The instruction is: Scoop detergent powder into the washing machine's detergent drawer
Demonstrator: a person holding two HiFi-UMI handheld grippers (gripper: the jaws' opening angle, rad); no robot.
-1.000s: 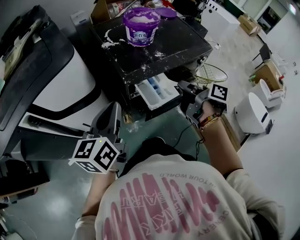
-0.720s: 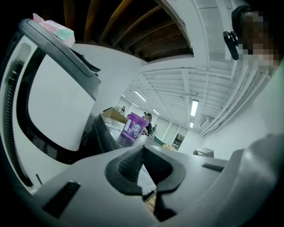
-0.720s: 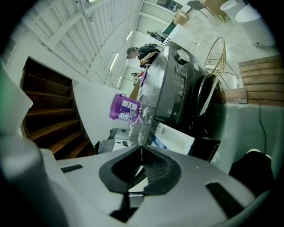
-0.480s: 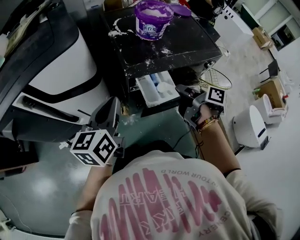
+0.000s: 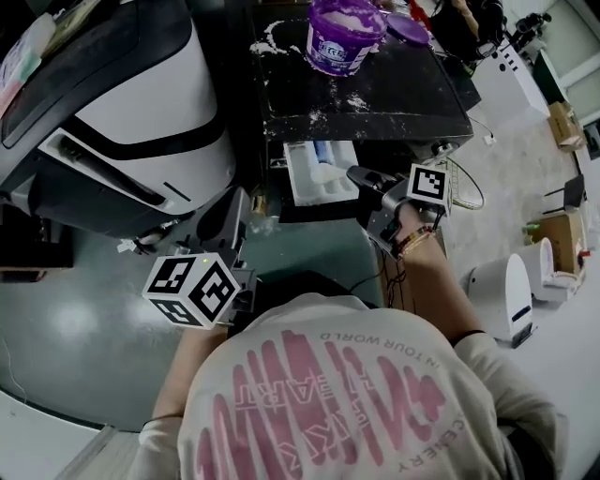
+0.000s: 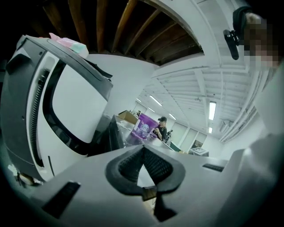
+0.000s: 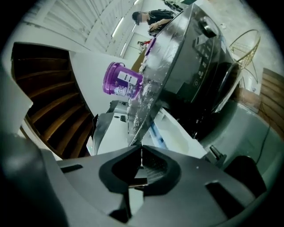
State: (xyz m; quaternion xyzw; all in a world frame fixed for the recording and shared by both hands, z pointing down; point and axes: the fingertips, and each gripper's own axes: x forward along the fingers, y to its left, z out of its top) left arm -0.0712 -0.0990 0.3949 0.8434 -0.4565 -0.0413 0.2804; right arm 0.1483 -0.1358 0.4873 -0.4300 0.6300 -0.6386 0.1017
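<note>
A purple detergent tub [image 5: 345, 37] stands open, full of white powder, on the dark washing machine's top [image 5: 412, 94]. Below it the white detergent drawer [image 5: 317, 173] is pulled out. My right gripper [image 5: 358, 175] is shut and empty, its tips beside the drawer's right front corner. In the right gripper view the drawer [image 7: 177, 133] and the tub [image 7: 120, 80] lie just past the closed right gripper [image 7: 141, 147]. My left gripper [image 5: 232, 204] hangs lower left of the drawer, shut on nothing. In the left gripper view, past the left gripper [image 6: 143, 149], the tub [image 6: 143, 127] is far off.
Spilled powder [image 5: 356, 101] dusts the machine's top, and a purple lid [image 5: 408, 28] lies behind the tub. A white and black appliance [image 5: 141, 103] fills the left. A wire basket [image 5: 464, 183], a white round device [image 5: 502, 295] and a cardboard box [image 5: 553, 230] sit on the floor at right.
Both grippers have sunk a little. The right one has tipped downward and drawn in beside the drawer's front corner. The head view has shifted, so the machine now sits further right.
</note>
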